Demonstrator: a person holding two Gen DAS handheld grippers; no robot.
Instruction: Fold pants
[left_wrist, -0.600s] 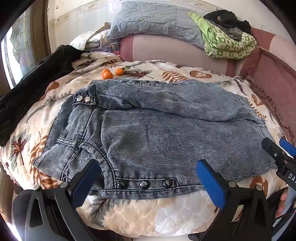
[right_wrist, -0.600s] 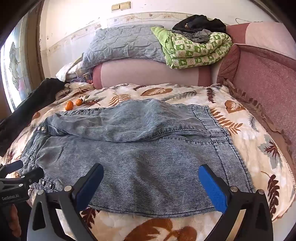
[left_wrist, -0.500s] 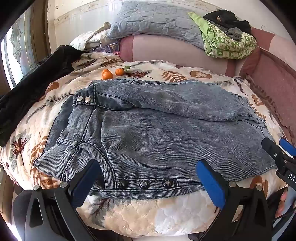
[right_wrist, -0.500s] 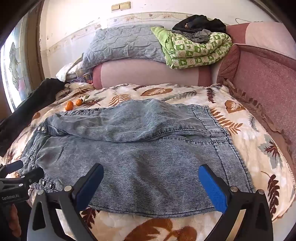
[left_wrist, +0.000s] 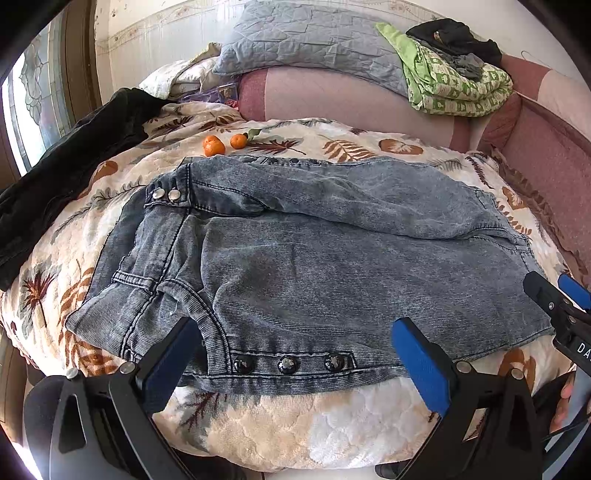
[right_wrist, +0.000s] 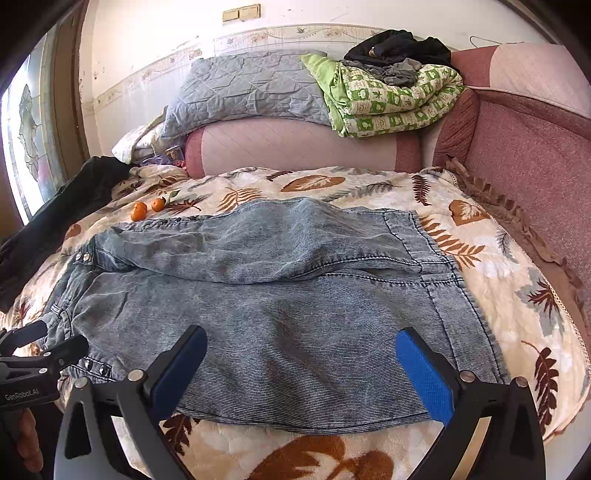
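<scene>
- Left gripper: jaws spread wide, nothing between the blue pads; it hangs over the near edge of the pants, above the row of three dark snaps
- Right gripper: jaws also spread wide, holding nothing, over the near hem at the right half of the pants
- Each tool shows at the edge of the other's view; part of a hand sits under the left one
- Pants: grey-blue washed denim, lying flat across the blanket, folded lengthwise so one layer lies over the other; waistband with two metal buttons at the left, leg hems at the right
- Blanket: cream with brown leaf print, covering the seat under the pants
- Two oranges on the blanket just beyond the far left corner of the pants
- Dark garment draped at the far left, apart from the pants
- Far back: grey quilt and a green patterned quilt stacked on the pink sofa back, dark clothes on top of the green one
</scene>
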